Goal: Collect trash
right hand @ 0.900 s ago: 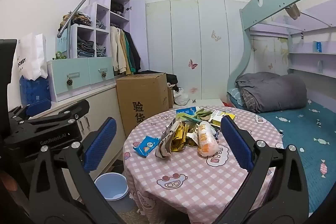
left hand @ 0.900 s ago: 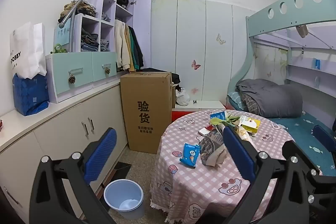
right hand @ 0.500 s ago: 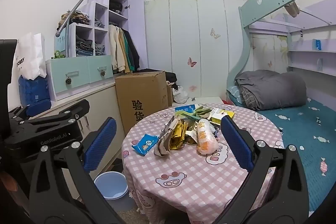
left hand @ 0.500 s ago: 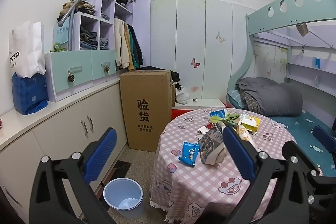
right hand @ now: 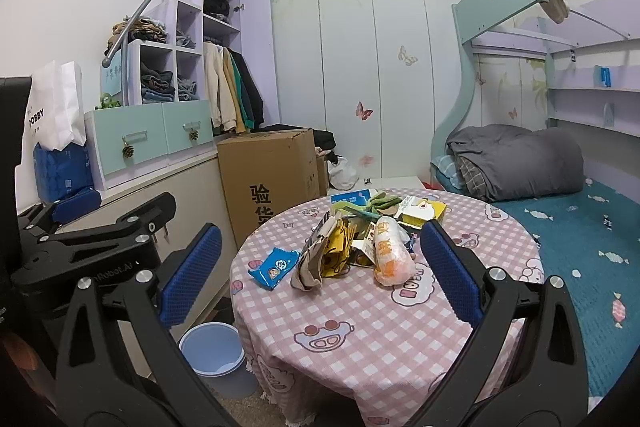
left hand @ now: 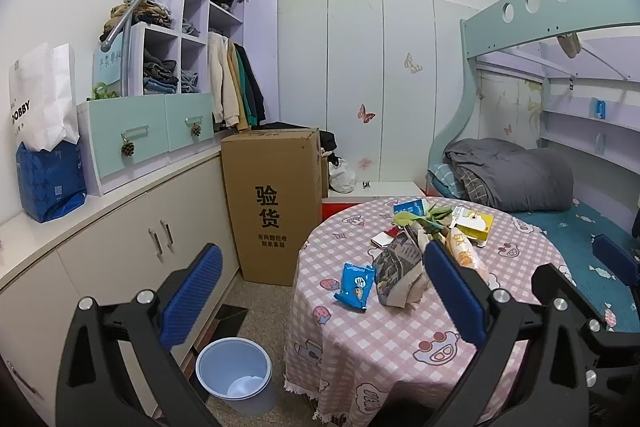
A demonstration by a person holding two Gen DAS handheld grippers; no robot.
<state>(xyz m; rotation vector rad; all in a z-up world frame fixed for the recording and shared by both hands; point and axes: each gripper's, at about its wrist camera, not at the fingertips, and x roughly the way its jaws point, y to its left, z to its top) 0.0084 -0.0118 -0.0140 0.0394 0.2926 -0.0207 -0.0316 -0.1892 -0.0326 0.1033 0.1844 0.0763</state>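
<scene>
A small bedroom has a bunk bed (left hand: pixel 516 183) on one side and low cupboards (left hand: pixel 120 247) on the other. In the middle stands a round worktop (right hand: pixel 384 311) with a pink checked cloth. The trash lies in a pile (right hand: pixel 360 239) near its far side: a blue snack wrapper (left hand: pixel 355 285), a crumpled paper bag (left hand: pixel 398 277), an orange and white packet (right hand: pixel 391 257), a yellow box (left hand: pixel 474 225) and some green stalks (right hand: pixel 378 203). A light blue bin (left hand: pixel 234 373) stands on the floor beside the worktop, and it looks almost empty. A tall cardboard box (left hand: pixel 276 203) stands behind it, shut. The left gripper (left hand: pixel 320 301) and the right gripper (right hand: pixel 316 275) both have their jaws wide apart and hold nothing.
</scene>
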